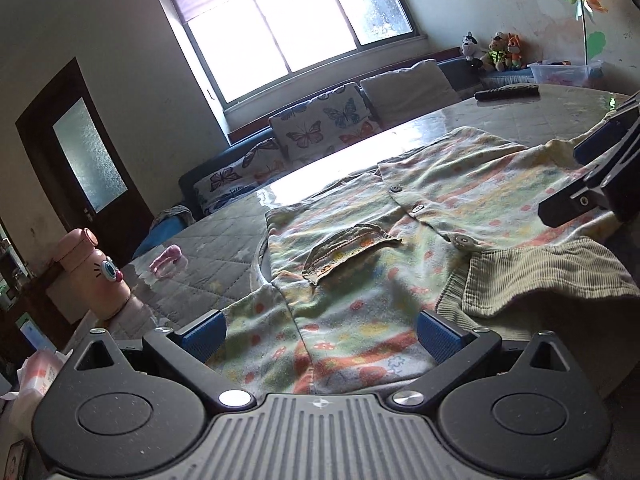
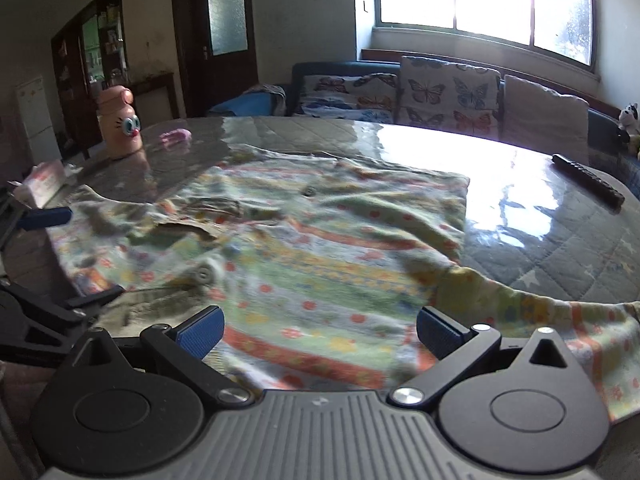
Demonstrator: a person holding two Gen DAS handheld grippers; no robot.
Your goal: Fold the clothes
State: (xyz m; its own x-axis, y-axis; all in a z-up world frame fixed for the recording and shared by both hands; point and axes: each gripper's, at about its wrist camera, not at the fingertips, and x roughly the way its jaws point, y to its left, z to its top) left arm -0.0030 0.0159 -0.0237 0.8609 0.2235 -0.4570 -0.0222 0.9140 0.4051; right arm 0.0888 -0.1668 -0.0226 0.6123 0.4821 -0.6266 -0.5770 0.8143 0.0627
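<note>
A child's patterned garment (image 1: pixel 400 256) with flowers, stripes, snap buttons and a corduroy pocket lies spread flat on the round table (image 1: pixel 224 248). It also shows in the right wrist view (image 2: pixel 320 240). My left gripper (image 1: pixel 320 338) is open, its blue pads on either side of the garment's near edge. My right gripper (image 2: pixel 320 332) is open above the garment's near edge, with a sleeve (image 2: pixel 560 320) trailing to its right. The right gripper shows at the right edge of the left wrist view (image 1: pixel 600 168), and the left gripper at the left edge of the right wrist view (image 2: pixel 40 256).
A pink cartoon bottle (image 1: pixel 94 272) and a pink cloth item (image 1: pixel 168 264) sit on the table's left side. A remote control (image 1: pixel 506 92) lies at the far side. A tissue pack (image 2: pixel 44 180) is near the left edge. A sofa with butterfly cushions (image 1: pixel 320 124) stands behind.
</note>
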